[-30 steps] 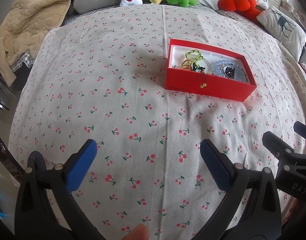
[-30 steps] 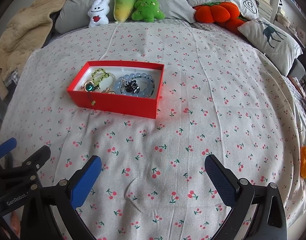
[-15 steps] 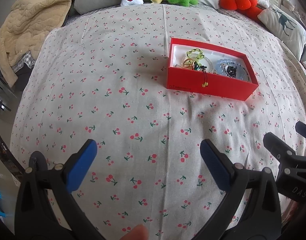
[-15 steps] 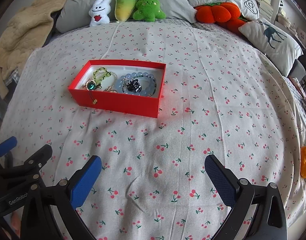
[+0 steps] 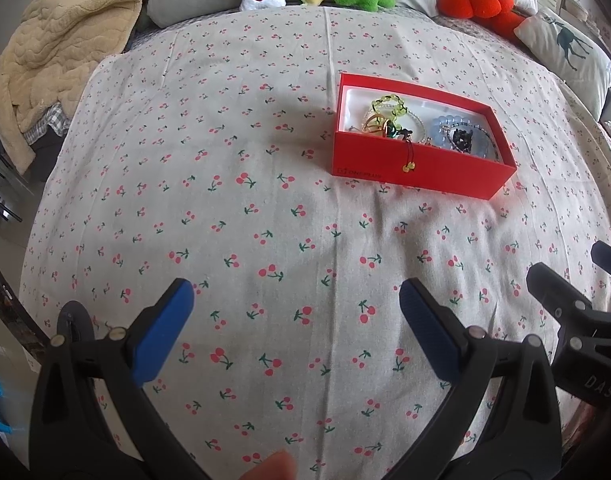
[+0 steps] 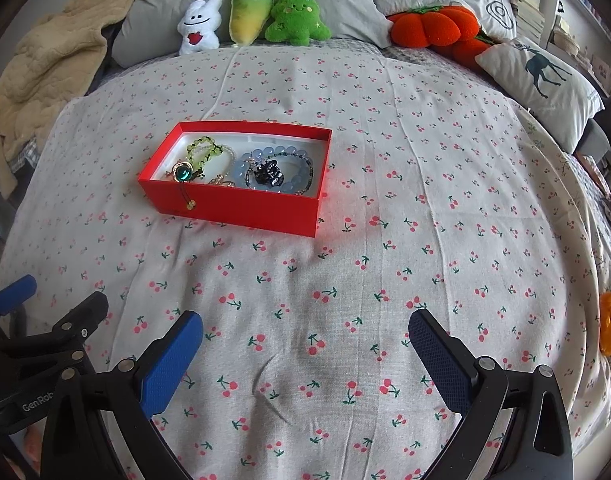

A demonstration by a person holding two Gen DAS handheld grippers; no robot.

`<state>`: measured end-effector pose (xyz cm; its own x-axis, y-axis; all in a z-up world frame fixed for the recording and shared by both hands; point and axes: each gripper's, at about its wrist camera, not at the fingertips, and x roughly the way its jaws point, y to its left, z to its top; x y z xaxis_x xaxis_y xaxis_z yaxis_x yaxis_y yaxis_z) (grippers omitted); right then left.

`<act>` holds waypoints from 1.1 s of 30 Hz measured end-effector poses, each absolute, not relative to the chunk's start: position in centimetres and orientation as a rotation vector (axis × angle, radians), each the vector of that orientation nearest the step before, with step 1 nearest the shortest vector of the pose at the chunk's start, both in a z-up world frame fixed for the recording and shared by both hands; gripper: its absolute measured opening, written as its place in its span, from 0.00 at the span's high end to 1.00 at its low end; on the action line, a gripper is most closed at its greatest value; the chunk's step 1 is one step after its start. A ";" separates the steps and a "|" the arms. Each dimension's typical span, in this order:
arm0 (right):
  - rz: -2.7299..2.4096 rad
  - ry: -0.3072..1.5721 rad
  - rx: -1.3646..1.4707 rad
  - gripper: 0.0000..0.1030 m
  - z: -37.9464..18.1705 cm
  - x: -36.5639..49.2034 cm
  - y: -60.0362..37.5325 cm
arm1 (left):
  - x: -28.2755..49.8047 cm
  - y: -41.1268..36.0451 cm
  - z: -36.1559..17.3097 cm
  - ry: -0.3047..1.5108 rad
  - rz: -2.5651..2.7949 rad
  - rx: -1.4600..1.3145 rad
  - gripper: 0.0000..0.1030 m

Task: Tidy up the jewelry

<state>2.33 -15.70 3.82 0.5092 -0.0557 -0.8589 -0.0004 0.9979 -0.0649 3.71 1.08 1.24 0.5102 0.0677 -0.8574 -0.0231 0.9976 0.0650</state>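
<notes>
**Jewelry nearly boxed; one cord hanging out**

While both grippers hover empty, left gripper (image 5: 293,304) and right gripper (image 6: 305,332) fingers spread wide, shallow red cardboard box (image 6: 241,204) sits ahead on cherry-print bedsheet (image 6: 385,280), w/ beaded bracelets inside. Recommend tucking dangling gold-bead cord (image 6: 190,203) over near wall, gently.

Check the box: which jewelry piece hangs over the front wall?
The green-stone pendant: its cord with gold beads drapes over the red box; the bracelets lie fully inside.
</notes>
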 end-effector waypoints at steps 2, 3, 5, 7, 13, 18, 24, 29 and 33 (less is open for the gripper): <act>-0.035 1.036 -0.059 0.00 3.8 2.3 -15.7 | 3.7 1.1 1.2 1.035 0.054 0.047 0.01; -0.035 1.035 -0.058 0.00 3.9 2.3 -15.7 | 3.7 1.1 1.2 1.035 0.054 0.046 0.01; -0.034 1.036 -0.058 0.00 3.9 2.3 -15.7 | 3.7 1.2 1.1 1.039 0.056 0.041 0.01; -0.036 1.035 -0.059 0.00 3.9 2.3 -15.7 | 3.7 1.2 1.0 1.044 0.058 0.037 0.01; -0.036 1.036 -0.059 0.00 3.9 2.3 -15.7 | 3.7 1.3 0.9 1.050 0.057 0.030 0.01; -0.036 1.035 -0.057 0.00 3.9 2.3 -15.7 | 3.7 1.2 0.9 1.050 0.057 0.030 0.01; -0.038 1.035 -0.053 0.00 3.9 2.2 -15.7 | 3.7 1.2 0.9 1.050 0.058 0.029 0.01; -0.039 1.034 -0.053 0.00 4.0 2.3 -15.7 | 3.7 1.2 0.9 1.051 0.057 0.030 0.01; -0.042 1.035 -0.052 0.00 3.9 2.2 -15.9 | 3.6 1.0 0.9 1.052 0.053 0.032 0.01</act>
